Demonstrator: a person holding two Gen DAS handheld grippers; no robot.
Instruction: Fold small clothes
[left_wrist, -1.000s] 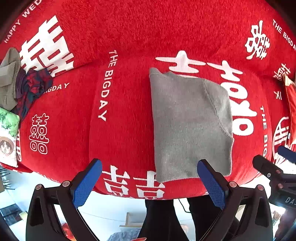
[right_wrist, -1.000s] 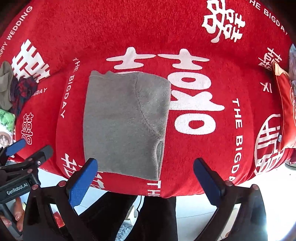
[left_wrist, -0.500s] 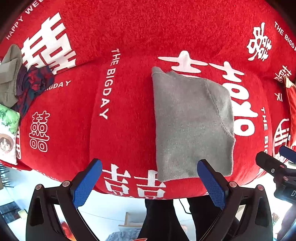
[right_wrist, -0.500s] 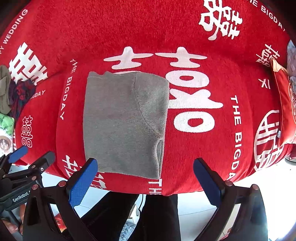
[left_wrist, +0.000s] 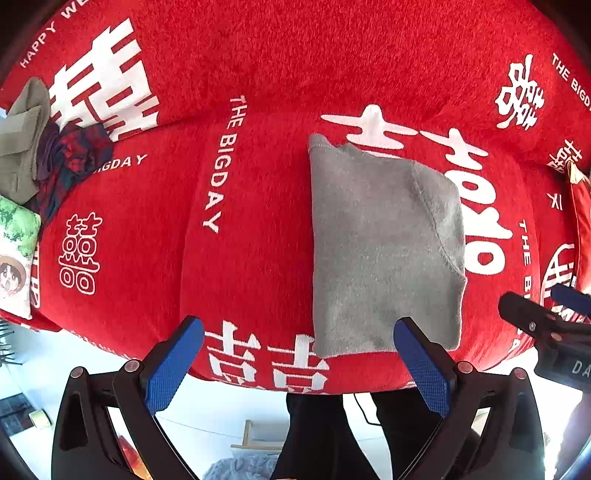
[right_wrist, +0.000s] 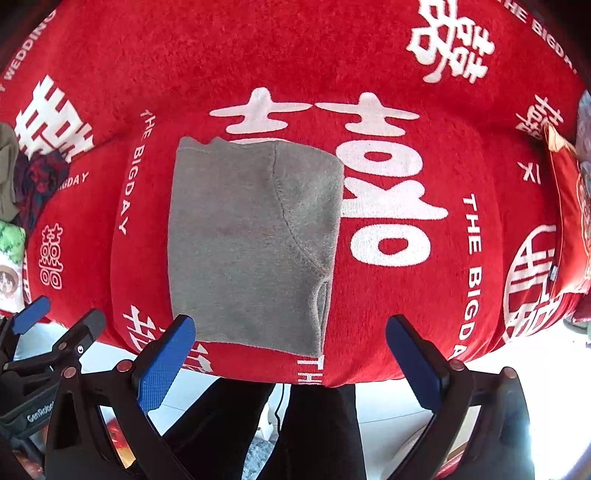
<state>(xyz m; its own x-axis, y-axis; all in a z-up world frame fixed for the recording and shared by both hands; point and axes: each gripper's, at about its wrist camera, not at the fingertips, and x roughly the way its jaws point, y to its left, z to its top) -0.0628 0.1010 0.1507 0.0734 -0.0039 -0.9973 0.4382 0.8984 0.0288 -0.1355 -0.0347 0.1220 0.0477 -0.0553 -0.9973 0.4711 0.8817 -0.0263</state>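
one folded grey fleece garment (left_wrist: 384, 243) lies on one red plush blanket with white lettering (left_wrist: 258, 62). left of the garment: two crumpled clothes, one olive-grey (left_wrist: 20, 147), one dark red-and-navy (left_wrist: 70, 158), and one green cartoon-print cushion (left_wrist: 16, 258).

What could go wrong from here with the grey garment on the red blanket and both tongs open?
1. The grey garment lies close to the front edge of the red blanket; a pull toward the person could drag it off.
2. Both the left tongs and right tongs are open and hold nothing; a shallow pinch may catch only the top layer and undo the fold.
3. The plush blanket may get pinched along with the garment.
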